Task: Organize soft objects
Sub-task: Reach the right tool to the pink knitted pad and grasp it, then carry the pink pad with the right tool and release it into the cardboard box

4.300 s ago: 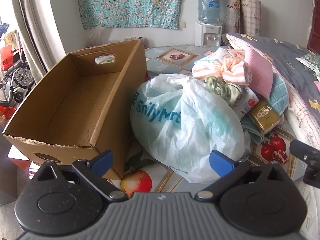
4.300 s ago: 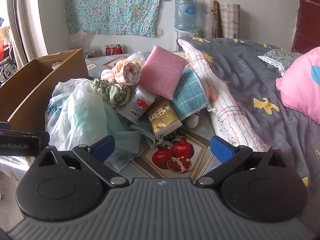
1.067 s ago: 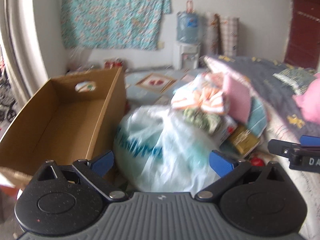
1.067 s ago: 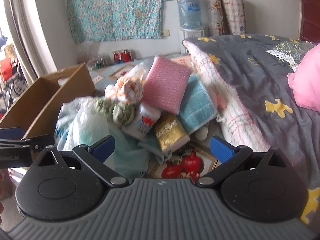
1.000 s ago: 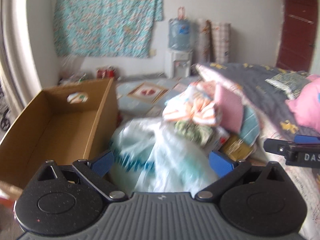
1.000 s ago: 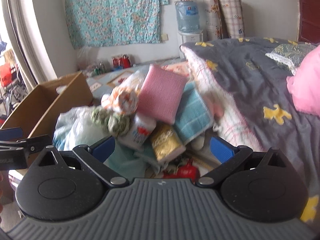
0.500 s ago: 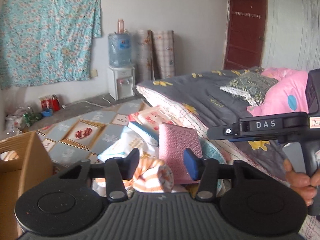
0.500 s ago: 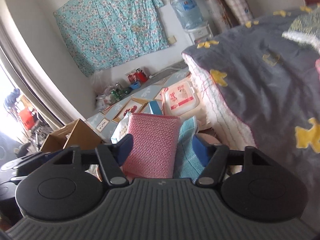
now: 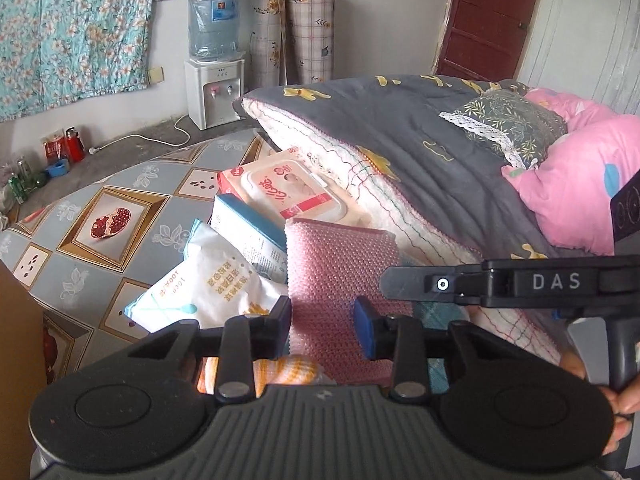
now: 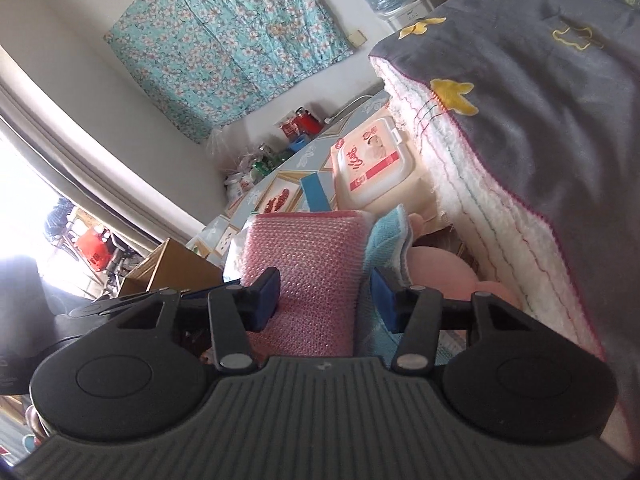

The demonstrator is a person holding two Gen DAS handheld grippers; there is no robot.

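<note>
A pink knitted pad (image 9: 340, 264) stands on edge in a pile of soft goods, against the quilt's fold. My left gripper (image 9: 324, 324) is at its lower left part. The jaws are closing with the pad's face between them, and I see no pad pressing it. My right gripper (image 10: 326, 302) comes at the same pink pad (image 10: 308, 256) from the other side. Its jaws are closing too, the right finger wedged between the pad and a blue cloth (image 10: 386, 240). One of the right gripper's fingers (image 9: 400, 280) reaches in beside the pad in the left wrist view.
Behind the pad lie a wet-wipes pack (image 9: 288, 192), a blue-and-white box (image 9: 248, 228) and a white packet (image 9: 208, 284). An orange-striped cloth (image 9: 288, 372) lies under my left gripper. A grey quilt (image 9: 420, 140) fills the right. A cardboard box (image 10: 172, 268) stands to the left.
Both grippers have moved forward and down over the pile to the pink pad, and their jaws have narrowed from wide open. The plastic bag and box have left the left wrist view.
</note>
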